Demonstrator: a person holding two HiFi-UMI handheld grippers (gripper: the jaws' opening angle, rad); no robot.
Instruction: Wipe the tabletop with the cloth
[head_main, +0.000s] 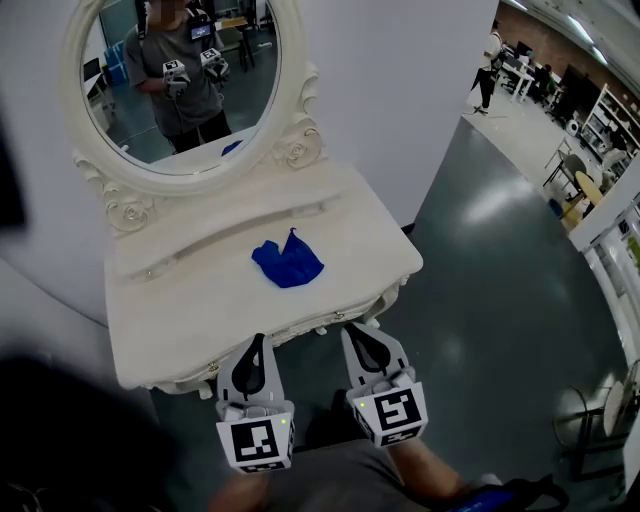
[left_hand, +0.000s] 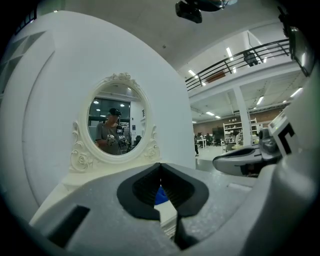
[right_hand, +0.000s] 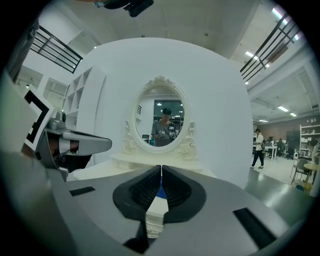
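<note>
I can read no words, numbers or brand names anywhere. The cube (head_main: 256, 443) on my left gripper (head_main: 254, 342) and the cube (head_main: 390, 412) on my right gripper (head_main: 354, 332) show only black and white square shapes, not letters. Anything far off is too small and blurry for me to read.

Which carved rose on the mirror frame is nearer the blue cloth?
The right rose in the head view: the blue cloth lies towards that side of the dressing table, farther from the left rose.
</note>
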